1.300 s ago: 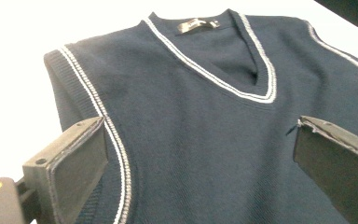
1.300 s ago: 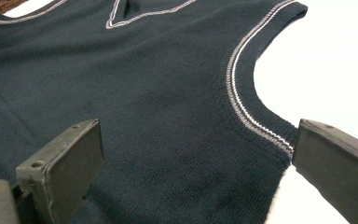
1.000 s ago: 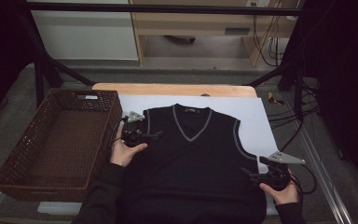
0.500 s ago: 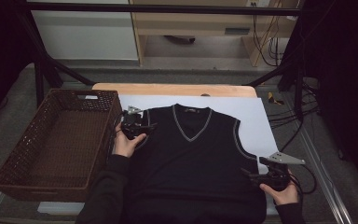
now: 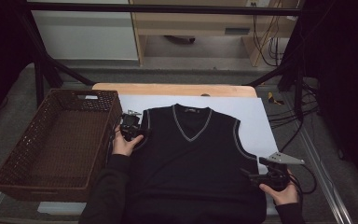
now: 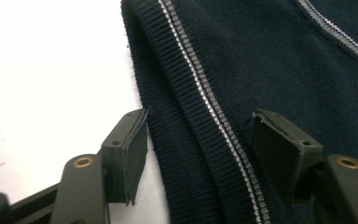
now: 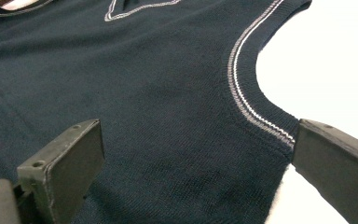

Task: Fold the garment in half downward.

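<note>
Forward and lower now, left gripper (image 5: 135, 132) straddles vest (image 5: 196, 168) armhole, jaws closing.

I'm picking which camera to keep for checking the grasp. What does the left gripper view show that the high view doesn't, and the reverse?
Left gripper view alone: the armhole's ribbed trim lying between the left gripper's two pads, which have just been closing and do not yet press on it. High view alone: the wicker basket, the right gripper at the vest's other side, the V-neck. Both: the dark vest on the white sheet.
</note>
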The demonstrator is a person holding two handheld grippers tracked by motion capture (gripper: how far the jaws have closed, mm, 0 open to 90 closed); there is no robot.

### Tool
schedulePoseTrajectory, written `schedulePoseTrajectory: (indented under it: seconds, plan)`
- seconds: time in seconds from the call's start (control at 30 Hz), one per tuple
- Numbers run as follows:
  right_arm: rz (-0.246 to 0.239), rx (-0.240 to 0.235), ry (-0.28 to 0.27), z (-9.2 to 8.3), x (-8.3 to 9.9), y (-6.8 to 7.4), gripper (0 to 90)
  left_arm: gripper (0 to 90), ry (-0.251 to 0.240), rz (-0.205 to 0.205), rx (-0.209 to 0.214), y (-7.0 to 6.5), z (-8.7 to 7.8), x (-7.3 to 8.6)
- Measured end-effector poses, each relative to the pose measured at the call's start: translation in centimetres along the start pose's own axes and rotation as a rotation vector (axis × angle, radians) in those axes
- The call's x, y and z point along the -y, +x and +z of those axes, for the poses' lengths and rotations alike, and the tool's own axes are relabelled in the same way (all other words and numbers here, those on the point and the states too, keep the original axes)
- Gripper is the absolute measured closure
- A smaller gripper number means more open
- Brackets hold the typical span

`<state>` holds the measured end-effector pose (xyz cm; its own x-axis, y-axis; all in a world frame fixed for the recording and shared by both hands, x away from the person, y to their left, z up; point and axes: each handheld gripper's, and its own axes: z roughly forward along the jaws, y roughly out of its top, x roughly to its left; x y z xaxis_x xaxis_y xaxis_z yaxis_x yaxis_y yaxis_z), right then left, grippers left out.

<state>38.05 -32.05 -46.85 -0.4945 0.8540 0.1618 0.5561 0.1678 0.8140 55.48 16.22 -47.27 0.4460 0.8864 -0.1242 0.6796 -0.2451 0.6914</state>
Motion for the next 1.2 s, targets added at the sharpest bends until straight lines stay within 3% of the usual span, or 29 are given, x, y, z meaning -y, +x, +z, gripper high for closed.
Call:
schedulePoseTrajectory:
  seconds: [0.13, 0.23, 0.37, 0.47, 0.6, 0.73, 0.87, 1.0, 1.2]
  plan:
    - [0.0, -0.001, -0.001, 0.0, 0.0, 0.0, 3.2, 55.0, 0.012, -0.009, 0.007, 0.1, -0.2, 0.0]
    - [-0.004, -0.001, 0.002, 0.0, 0.0, 0.0, 3.2, 61.2, 0.014, -0.022, 0.021, 0.1, -0.3, 0.1]
    - [0.001, -0.003, 0.0, 0.0, 0.0, 0.0, 3.3, 69.0, 0.02, 0.005, 0.039, -0.2, -0.2, 0.1]
    - [0.0, -0.003, 0.0, 0.1, -0.1, -0.1, 3.3, 68.9, 0.017, 0.007, 0.053, -0.3, -0.1, 0.1]
    - [0.0, -0.003, 0.003, 0.2, -0.1, 0.0, 3.3, 60.4, 0.014, -0.007, 0.088, -0.6, 0.0, 0.0]
    - [-0.004, -0.001, 0.006, 0.2, -0.1, 0.0, 3.4, 66.6, 0.021, 0.021, 0.04, -1.0, 0.0, 0.0]
    - [-0.01, 0.004, -0.003, 0.3, -0.4, 0.0, 4.5, 75.7, 0.026, 0.017, 0.054, -1.1, 0.0, 0.1]
    - [-0.018, 0.006, -0.017, 0.6, -1.2, -0.3, 6.9, 77.5, 0.021, 0.019, 0.068, -0.9, 0.1, 0.1]
    - [-0.015, 0.012, -0.026, 2.3, -3.4, -0.9, 9.8, 77.6, 0.02, 0.059, 0.056, -1.2, 0.1, 0.1]
